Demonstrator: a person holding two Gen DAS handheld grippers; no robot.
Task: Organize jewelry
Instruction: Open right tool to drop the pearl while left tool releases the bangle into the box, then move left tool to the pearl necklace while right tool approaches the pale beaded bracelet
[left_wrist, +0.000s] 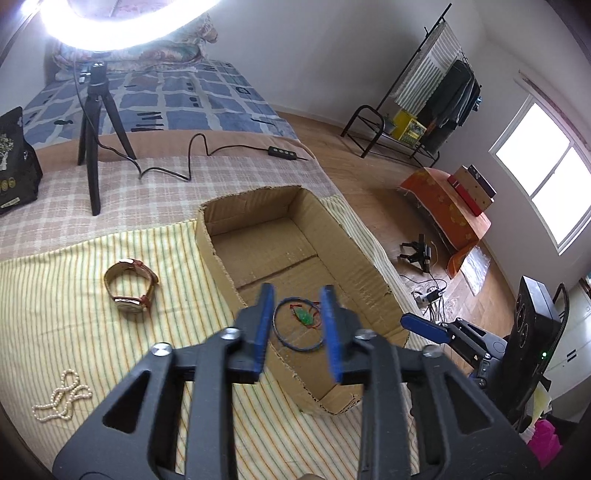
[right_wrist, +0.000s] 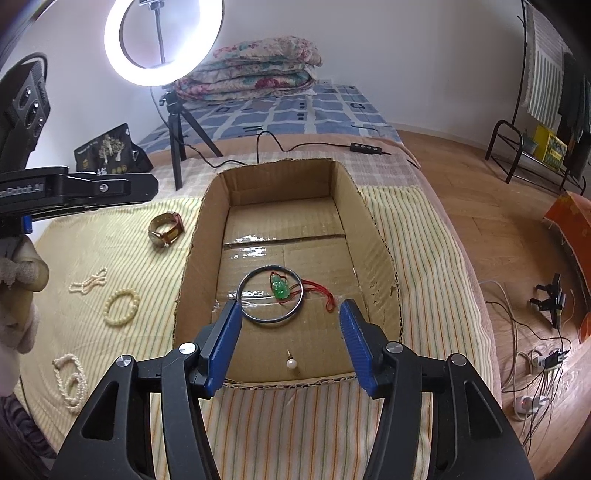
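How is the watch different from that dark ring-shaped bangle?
The watch lies on the striped cloth, outside the cardboard box; the bangle lies inside it. The watch has a brown strap and a pale face; the bangle is a thin dark hoop. A green pendant rests within the bangle; the watch lies alone. Both are wrist-worn loops.

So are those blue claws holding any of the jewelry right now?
No. The left gripper and right gripper are both open and empty, above the cardboard box.
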